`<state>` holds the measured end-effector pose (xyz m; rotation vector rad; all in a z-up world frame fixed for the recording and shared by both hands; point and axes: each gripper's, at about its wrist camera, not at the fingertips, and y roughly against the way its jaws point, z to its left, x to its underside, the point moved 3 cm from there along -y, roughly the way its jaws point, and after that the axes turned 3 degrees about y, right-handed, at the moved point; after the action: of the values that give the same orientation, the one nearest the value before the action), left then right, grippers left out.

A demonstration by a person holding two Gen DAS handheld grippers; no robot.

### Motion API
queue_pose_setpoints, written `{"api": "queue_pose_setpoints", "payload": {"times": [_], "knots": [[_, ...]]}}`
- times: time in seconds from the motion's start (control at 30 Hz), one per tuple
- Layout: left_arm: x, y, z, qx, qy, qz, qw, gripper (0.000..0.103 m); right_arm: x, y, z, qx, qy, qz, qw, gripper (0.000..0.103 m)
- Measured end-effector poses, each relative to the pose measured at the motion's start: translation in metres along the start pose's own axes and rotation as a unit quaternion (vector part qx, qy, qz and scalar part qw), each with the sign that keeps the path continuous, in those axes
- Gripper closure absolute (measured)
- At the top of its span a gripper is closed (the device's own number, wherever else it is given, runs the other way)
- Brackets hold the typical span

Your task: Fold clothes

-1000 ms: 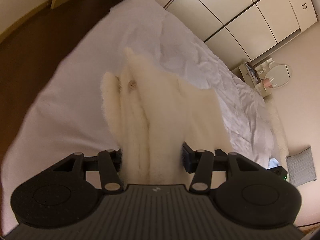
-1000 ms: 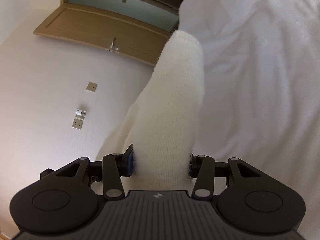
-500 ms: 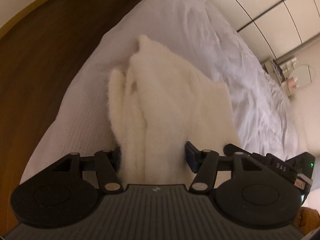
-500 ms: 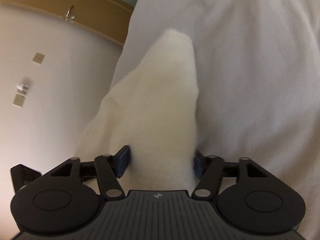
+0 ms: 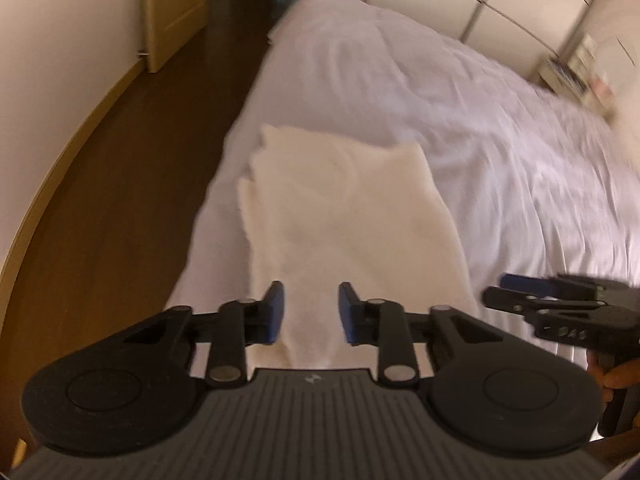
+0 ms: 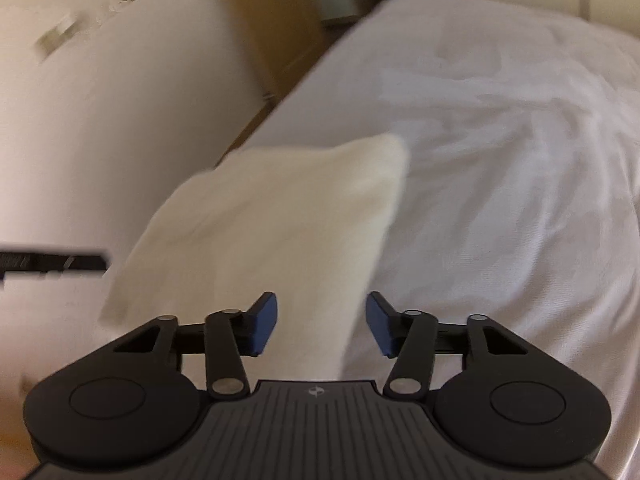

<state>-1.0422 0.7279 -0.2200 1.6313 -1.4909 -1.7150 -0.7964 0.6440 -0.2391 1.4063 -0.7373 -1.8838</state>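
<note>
A wide bed covered in a rumpled white sheet (image 5: 460, 128) fills most of both views, with a dark brown wooden floor (image 5: 132, 184) along its left edge, a pale wall with a wooden skirting board, and a light wooden door (image 5: 176, 8) standing at the far end of the floor. Behind the bed runs a row of cream wardrobe panels (image 5: 480, 4), and a cluttered small table (image 5: 580, 72) sits blurred at the far right. The folded cream fuzzy knit garment (image 5: 344, 216) lies flat on the sheet near the bed's left edge, a rough rectangle with layered edges showing on its left side; in the right wrist view the same garment (image 6: 280, 216) reaches forward to a soft corner, with bare sheet (image 6: 500, 152) to its right. Nothing lies on top of it. The left gripper (image 5: 311, 316) hovers over the near end of the garment with its blue-padded fingers (image 5: 275, 316) parted to a moderate gap, gripping nothing; whether the pads brush the knit cannot be told. The right gripper (image 6: 320, 326) likewise sits above the garment's near right edge, fingers (image 6: 262, 326) spread somewhat wider and empty. In the left wrist view the right gripper (image 5: 560, 304) appears at the right edge, beside the garment, with part of the person's hand (image 5: 612, 376) on its handle. Both views are motion-blurred.
</note>
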Motion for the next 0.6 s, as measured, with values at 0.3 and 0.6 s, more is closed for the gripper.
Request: {"api": "queue_pose_setpoints", "payload": {"times": [0.3, 0.6], "knots": [[0.029, -0.063, 0.029, -0.047, 0.018, 0.036, 0.9981, 0.084, 0.037, -0.034, 0.042, 0.002, 0.127, 0.011, 0.992, 0.08], [0.019, -0.048, 0.019, -0.055, -0.002, 0.045, 0.9975, 0.084, 0.032, -0.049, 0.046, -0.001, 0.177, 0.047, 0.983, 0.078]]}}
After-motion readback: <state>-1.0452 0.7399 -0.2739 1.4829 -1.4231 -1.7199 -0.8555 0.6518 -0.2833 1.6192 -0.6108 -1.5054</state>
